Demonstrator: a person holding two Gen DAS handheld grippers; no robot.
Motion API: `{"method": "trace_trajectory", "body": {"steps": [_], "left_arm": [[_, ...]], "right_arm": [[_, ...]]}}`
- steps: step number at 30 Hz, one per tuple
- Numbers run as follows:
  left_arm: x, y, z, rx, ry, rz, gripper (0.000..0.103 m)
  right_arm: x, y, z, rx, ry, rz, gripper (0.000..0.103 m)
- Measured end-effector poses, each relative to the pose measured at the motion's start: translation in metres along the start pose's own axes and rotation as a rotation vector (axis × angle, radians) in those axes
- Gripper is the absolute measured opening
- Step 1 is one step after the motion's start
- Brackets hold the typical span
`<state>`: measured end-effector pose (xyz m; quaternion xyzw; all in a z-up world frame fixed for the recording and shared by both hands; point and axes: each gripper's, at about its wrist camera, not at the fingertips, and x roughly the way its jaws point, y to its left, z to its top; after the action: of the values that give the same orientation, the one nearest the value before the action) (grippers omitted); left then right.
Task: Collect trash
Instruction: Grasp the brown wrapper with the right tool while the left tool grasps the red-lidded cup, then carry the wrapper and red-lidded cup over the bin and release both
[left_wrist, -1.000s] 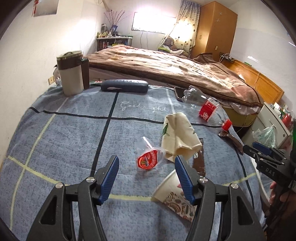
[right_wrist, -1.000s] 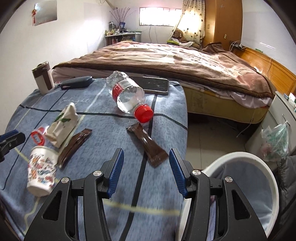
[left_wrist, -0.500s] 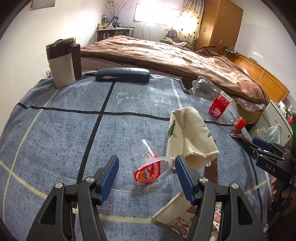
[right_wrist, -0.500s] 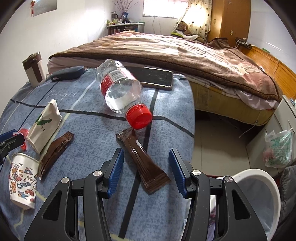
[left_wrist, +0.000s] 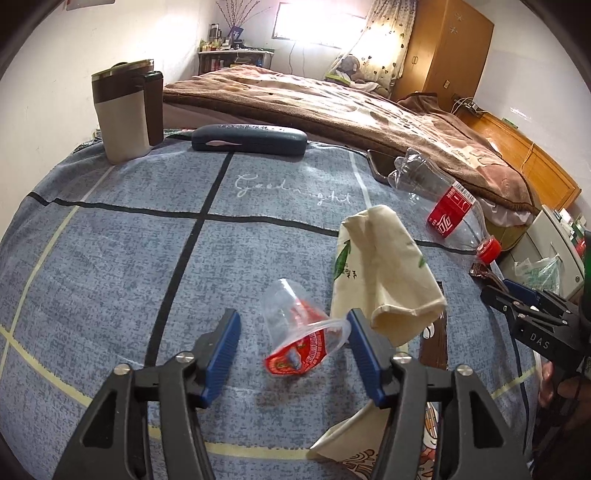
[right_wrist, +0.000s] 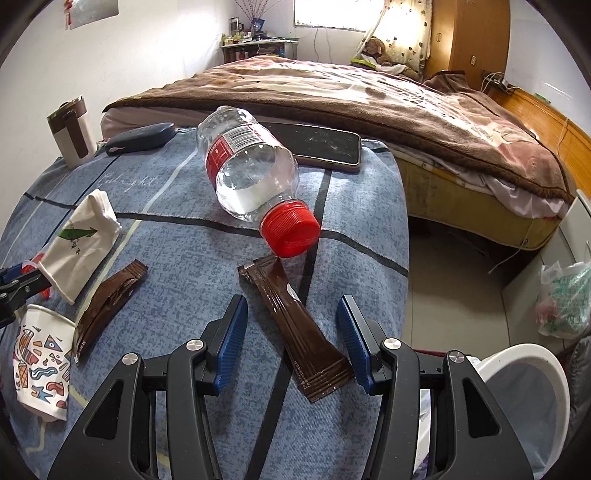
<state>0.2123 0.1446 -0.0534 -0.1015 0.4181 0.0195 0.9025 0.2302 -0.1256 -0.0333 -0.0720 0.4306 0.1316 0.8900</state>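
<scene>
While both spread wide, the left gripper (left_wrist: 293, 336) brackets the clear plastic cup (left_wrist: 301, 332); beside the water bottle (right_wrist: 253, 171), the right gripper (right_wrist: 291, 339) straddles a brown sachet (right_wrist: 295, 325).

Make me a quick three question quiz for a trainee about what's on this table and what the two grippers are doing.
1. True or false: the left gripper is shut on the clear plastic cup.
2. Which item lies between the right gripper's jaws?
A. water bottle
B. brown wrapper
C. phone
3. Fill in: the water bottle's cap is coloured ____.

Key:
1. False; the jaws are open, the cup lying on its side between them.
2. B
3. red
</scene>
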Motion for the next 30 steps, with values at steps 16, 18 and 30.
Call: {"method": "trace_trajectory", "body": {"steps": [16, 18, 30], "left_arm": [[-0.01, -0.002, -0.004, 0.016, -0.02, 0.005, 0.047], [-0.015, -0.004, -0.005, 0.022, -0.029, 0.007, 0.047], [-0.042, -0.017, -0.008, 0.059, -0.075, -0.011, 0.047]], "right_arm": [[0.0, -0.001, -0.002, 0.029, -0.007, 0.01, 0.021], [-0.001, -0.002, -0.003, 0.036, -0.008, 0.015, 0.02], [-0.021, -0.002, -0.013, 0.09, -0.054, 0.057, 0.019]]}}
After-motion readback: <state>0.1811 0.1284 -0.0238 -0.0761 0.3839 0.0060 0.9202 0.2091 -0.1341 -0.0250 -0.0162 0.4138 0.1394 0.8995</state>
